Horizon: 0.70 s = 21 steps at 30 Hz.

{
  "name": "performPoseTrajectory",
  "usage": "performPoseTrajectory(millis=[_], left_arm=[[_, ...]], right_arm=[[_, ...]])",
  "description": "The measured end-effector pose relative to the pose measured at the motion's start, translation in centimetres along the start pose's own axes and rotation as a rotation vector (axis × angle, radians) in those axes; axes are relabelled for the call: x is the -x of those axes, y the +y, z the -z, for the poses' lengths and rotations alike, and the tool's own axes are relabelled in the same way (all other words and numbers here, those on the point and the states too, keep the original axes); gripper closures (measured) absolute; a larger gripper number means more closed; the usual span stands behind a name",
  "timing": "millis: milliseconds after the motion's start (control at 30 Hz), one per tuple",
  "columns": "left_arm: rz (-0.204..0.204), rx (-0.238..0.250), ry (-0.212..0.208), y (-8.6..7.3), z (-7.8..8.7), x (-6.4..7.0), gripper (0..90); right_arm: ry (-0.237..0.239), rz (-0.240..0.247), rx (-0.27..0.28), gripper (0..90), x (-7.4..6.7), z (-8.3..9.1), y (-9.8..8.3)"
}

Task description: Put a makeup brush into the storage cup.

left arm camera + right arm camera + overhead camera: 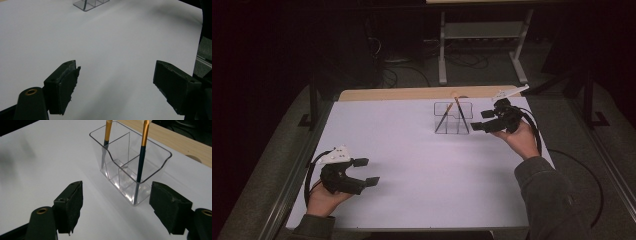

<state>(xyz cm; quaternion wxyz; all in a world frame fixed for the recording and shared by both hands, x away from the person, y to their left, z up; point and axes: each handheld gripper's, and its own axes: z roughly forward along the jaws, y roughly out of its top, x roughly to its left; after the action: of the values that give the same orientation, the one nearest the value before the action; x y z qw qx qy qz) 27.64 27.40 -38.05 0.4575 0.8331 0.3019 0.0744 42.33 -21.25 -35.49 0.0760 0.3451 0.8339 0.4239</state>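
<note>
Jaws of both the right gripper [479, 120] and left gripper [366, 172] stand open and empty, two brushes [141, 153] already upright in the clear holder [160, 163] at upper right of the white bench [422, 190], the job seemingly done.

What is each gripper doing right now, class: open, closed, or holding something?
Left gripper: open, holding nothing, over the table.
Right gripper: open, holding nothing, beside the clear holder.
</note>
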Motion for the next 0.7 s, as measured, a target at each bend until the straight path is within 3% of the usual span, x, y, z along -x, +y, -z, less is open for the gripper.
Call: performPoseTrajectory(millis=[700], left_arm=[[-0.001,-0.008,0.022,-0.2,0.0,-0.3,18.6]], right_arm=[[0.014,-0.012,0.005,26.0,-0.7,0.7,-2.5]])
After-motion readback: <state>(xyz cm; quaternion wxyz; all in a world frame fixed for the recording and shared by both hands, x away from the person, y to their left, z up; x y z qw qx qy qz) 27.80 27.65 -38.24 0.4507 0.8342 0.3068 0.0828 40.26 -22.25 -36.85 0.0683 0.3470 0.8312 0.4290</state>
